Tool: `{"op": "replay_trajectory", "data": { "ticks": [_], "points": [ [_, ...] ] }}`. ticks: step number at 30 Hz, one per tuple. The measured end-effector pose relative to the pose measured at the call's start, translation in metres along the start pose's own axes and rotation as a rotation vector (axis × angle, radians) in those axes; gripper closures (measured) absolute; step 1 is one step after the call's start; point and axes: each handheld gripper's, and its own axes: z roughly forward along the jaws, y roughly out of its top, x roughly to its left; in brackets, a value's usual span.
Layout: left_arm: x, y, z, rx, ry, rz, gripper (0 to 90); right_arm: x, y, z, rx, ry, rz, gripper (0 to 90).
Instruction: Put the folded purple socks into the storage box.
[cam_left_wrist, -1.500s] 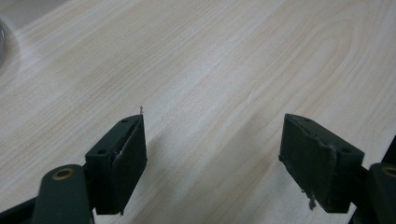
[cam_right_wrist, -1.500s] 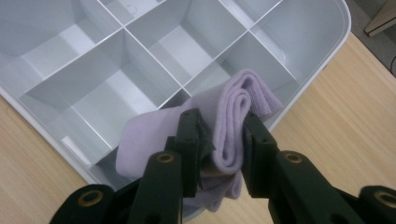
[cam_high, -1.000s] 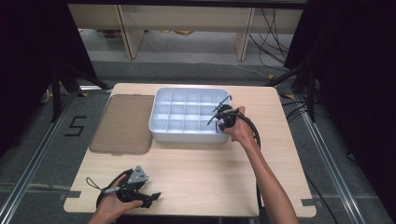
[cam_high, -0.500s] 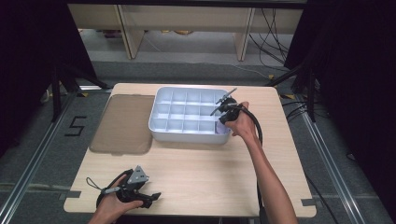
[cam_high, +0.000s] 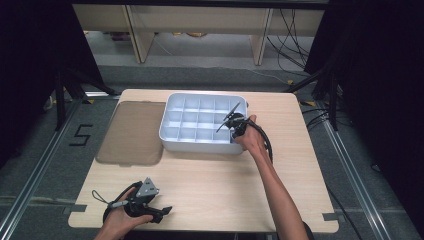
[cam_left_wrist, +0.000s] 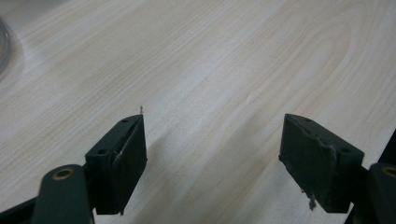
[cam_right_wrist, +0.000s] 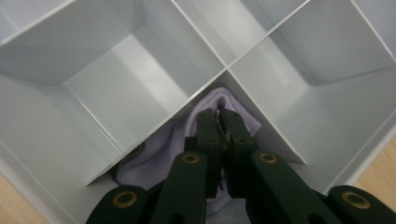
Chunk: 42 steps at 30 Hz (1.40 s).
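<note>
Inside a corner compartment of the white tray (cam_right_wrist: 116, 93), the right gripper (cam_right_wrist: 219, 122) has just clamped onto a lilac cloth (cam_right_wrist: 154, 149). Over the bench (cam_left_wrist: 210, 60), the left gripper (cam_left_wrist: 210, 154) rests with jaws apart.

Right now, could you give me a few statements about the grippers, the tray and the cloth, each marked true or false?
1. The right gripper is shut on the lilac cloth in a compartment of the tray. True.
2. The left gripper holds the cloth. False: its jaws stand open over bare table.
3. The brown lid sits on the tray. False: it lies flat on the table, at the tray's left in the high view.
4. The cloth's compartment is next to the tray's outer wall. True.
5. The left gripper is inside the tray. False: it is near the table's front edge.
</note>
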Motion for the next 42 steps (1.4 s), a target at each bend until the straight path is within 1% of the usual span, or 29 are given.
{"op": "replay_trajectory", "data": {
  "ticks": [2, 4, 6, 7, 8, 10, 11, 13, 14, 16, 17, 18, 20, 24, 25, 26, 28, 29, 30, 32, 33, 34, 35, 36, 37, 39, 40, 41, 42],
  "points": [
    [0.0, 0.0, 0.001, 0.001, -0.003, -0.018, 22.5, -0.002, -0.001, -0.002, -0.016, 0.011, 0.016, 85.4],
    [0.001, 0.0, 0.0, -0.004, -0.001, -0.01, 22.5, -0.005, -0.003, -0.007, -0.049, 0.01, 0.033, 81.5],
    [0.002, 0.0, -0.001, -0.004, -0.001, -0.002, 22.5, -0.009, -0.006, -0.018, -0.097, 0.017, 0.053, 79.1],
    [0.002, 0.0, -0.001, -0.004, -0.005, -0.01, 22.6, -0.01, -0.007, -0.023, -0.125, 0.021, 0.08, 76.9],
    [0.002, 0.0, 0.0, -0.009, -0.006, -0.027, 22.5, -0.011, -0.008, -0.027, -0.153, 0.017, 0.089, 75.4],
    [0.004, 0.0, -0.001, -0.004, 0.003, -0.01, 22.5, -0.012, -0.012, -0.039, -0.196, 0.012, 0.101, 72.8],
    [0.004, 0.0, 0.0, -0.007, 0.003, -0.034, 22.5, -0.012, -0.014, -0.046, -0.217, 0.015, 0.11, 69.9],
    [0.005, 0.0, -0.001, -0.007, -0.001, -0.019, 22.5, -0.011, -0.018, -0.053, -0.255, 0.018, 0.109, 66.5],
    [0.005, 0.0, -0.001, -0.01, 0.002, -0.034, 22.5, -0.01, -0.02, -0.055, -0.272, 0.026, 0.117, 64.8],
    [0.005, 0.0, -0.001, -0.003, 0.001, -0.031, 22.5, -0.006, -0.024, -0.061, -0.304, 0.038, 0.133, 61.4],
    [0.005, 0.0, -0.001, -0.01, -0.001, -0.025, 22.6, -0.006, -0.026, -0.062, -0.32, 0.038, 0.116, 60.0],
    [0.005, 0.0, -0.001, -0.015, 0.001, -0.028, 22.6, -0.002, -0.028, -0.064, -0.319, 0.056, 0.143, 58.9],
    [0.006, 0.0, 0.0, 0.001, 0.005, -0.036, 22.5, 0.001, -0.031, -0.066, -0.332, 0.072, 0.142, 57.1],
    [0.007, 0.0, -0.002, -0.015, 0.003, -0.02, 22.5, 0.008, -0.038, -0.069, -0.357, 0.093, 0.146, 51.7],
    [0.007, 0.001, -0.003, -0.017, 0.001, -0.02, 22.6, 0.01, -0.039, -0.069, -0.382, 0.087, 0.157, 50.3],
    [0.008, 0.001, -0.003, -0.015, 0.01, -0.015, 22.5, 0.011, -0.04, -0.072, -0.372, 0.098, 0.163, 49.5],
    [0.007, 0.0, -0.002, -0.026, 0.003, -0.045, 22.5, 0.014, -0.043, -0.073, -0.415, 0.098, 0.154, 46.4],
    [0.009, 0.0, -0.003, -0.022, 0.005, -0.023, 22.5, 0.015, -0.044, -0.074, -0.414, 0.108, 0.148, 44.8],
    [0.009, 0.0, -0.003, -0.021, 0.011, -0.029, 22.5, 0.019, -0.046, -0.073, -0.442, 0.112, 0.158, 43.1],
    [0.009, 0.0, -0.002, -0.021, 0.014, -0.028, 22.5, 0.023, -0.049, -0.074, -0.455, 0.141, 0.162, 39.8],
    [0.009, 0.0, -0.002, -0.025, 0.009, -0.025, 22.5, 0.026, -0.051, -0.071, -0.496, 0.165, 0.164, 39.6],
    [0.009, 0.0, -0.003, -0.022, 0.004, -0.026, 22.5, 0.028, -0.052, -0.068, -0.522, 0.167, 0.174, 39.5],
    [0.008, 0.0, -0.002, -0.024, 0.003, -0.028, 22.5, 0.032, -0.051, -0.066, -0.506, 0.192, 0.181, 38.0],
    [0.008, 0.001, -0.002, -0.027, 0.0, -0.021, 22.5, 0.034, -0.051, -0.064, -0.491, 0.2, 0.153, 38.0],
    [0.008, 0.0, -0.002, -0.032, -0.003, -0.033, 22.5, 0.037, -0.051, -0.064, -0.495, 0.205, 0.175, 37.6],
    [0.01, 0.0, -0.003, -0.028, 0.003, -0.013, 22.3, 0.041, -0.05, -0.063, -0.512, 0.183, 0.155, 36.1],
    [0.01, 0.0, -0.003, -0.029, 0.009, -0.011, 22.3, 0.042, -0.05, -0.066, -0.495, 0.192, 0.16, 35.8],
    [0.01, 0.0, -0.003, -0.034, 0.004, -0.014, 22.0, 0.044, -0.051, -0.067, -0.508, 0.181, 0.144, 35.6],
    [0.01, 0.0, -0.003, -0.035, 0.0, -0.031, 21.6, 0.046, -0.05, -0.068, -0.507, 0.191, 0.152, 35.6]
  ]
}}
